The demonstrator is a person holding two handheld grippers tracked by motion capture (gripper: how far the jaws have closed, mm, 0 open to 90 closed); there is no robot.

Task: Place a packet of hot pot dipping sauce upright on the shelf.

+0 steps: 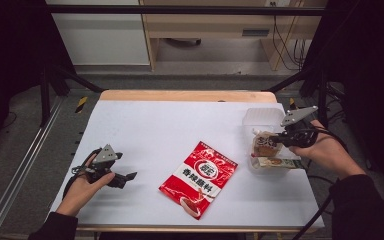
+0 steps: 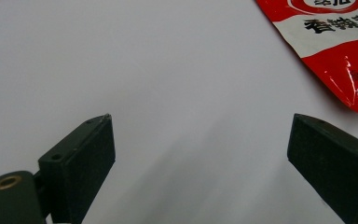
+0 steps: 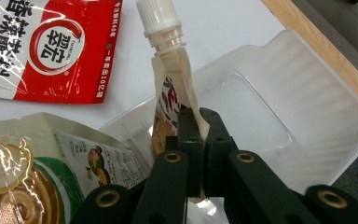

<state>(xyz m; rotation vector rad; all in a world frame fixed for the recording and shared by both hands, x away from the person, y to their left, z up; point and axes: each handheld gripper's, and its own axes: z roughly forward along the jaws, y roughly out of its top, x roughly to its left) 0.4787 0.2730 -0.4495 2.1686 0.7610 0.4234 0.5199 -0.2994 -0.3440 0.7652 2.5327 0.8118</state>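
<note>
My right gripper (image 3: 199,116) is shut on a spouted pouch (image 3: 170,88) with a white screw cap, pinching its edge just below the spout. It holds the pouch over a clear plastic tray (image 3: 307,140); in the high view the pouch (image 1: 264,145) hangs at the tray (image 1: 260,117) on the table's right side. A second, flat packet (image 3: 32,168) with green and gold print lies at the tray's near end. A red seasoning bag (image 1: 199,179) lies flat mid-table. My left gripper (image 1: 122,179) rests open on the table's left, its jaws wide apart over bare white surface (image 2: 200,121).
The white table top (image 1: 170,130) has a wooden far edge (image 1: 185,96). Black frame posts (image 1: 45,95) stand at both sides of the table. The red bag's corner (image 2: 345,51) lies beyond the left gripper's far jaw. A cable trails from the right hand off the table's right edge.
</note>
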